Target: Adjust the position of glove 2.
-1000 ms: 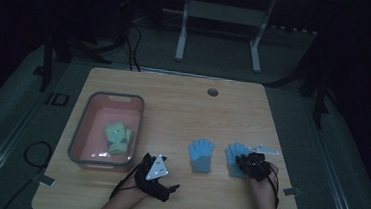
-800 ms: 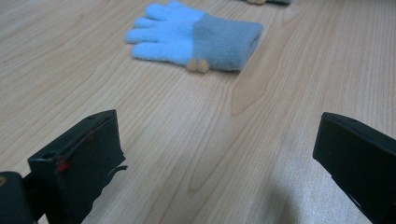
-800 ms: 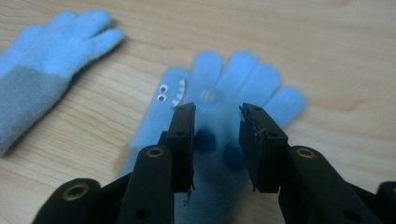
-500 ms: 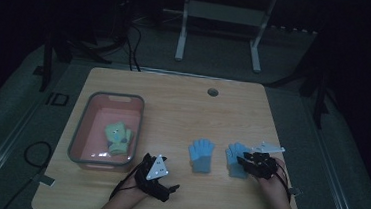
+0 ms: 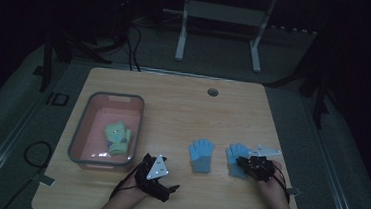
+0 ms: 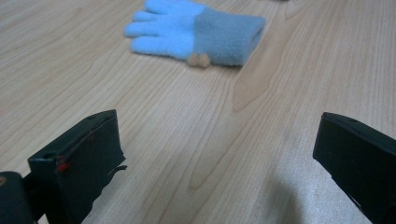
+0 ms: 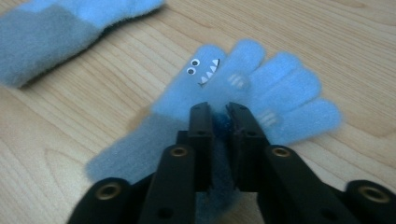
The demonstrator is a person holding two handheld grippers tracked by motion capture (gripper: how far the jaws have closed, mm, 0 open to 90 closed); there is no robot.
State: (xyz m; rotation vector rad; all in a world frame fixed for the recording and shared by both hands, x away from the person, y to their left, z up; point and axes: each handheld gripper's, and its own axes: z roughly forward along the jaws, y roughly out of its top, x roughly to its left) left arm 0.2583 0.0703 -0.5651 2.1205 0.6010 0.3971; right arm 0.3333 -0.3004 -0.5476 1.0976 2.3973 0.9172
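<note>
Right tongs [image 7: 219, 112]: just closed, pinching the blue glove [image 7: 261, 93]; lift gently, keeping the fold
Left tongs [image 6: 215, 154]: wide open, idle above worktop [image 6: 187, 116]
Destination, judged: pink bin [image 5: 84, 126]

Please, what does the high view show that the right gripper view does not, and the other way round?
The high view adds the pink plastic bin with a grey rim, a green fleece glove lying in it, and the left tool near the bin. The right gripper view adds the small face with eyes and teeth on the light blue fleece glove, and the glove's fabric pinched between jaws that have just been closing. Both share this glove, the right tool, the second blue fleece glove with a grey cuff and the light wooden table.
</note>
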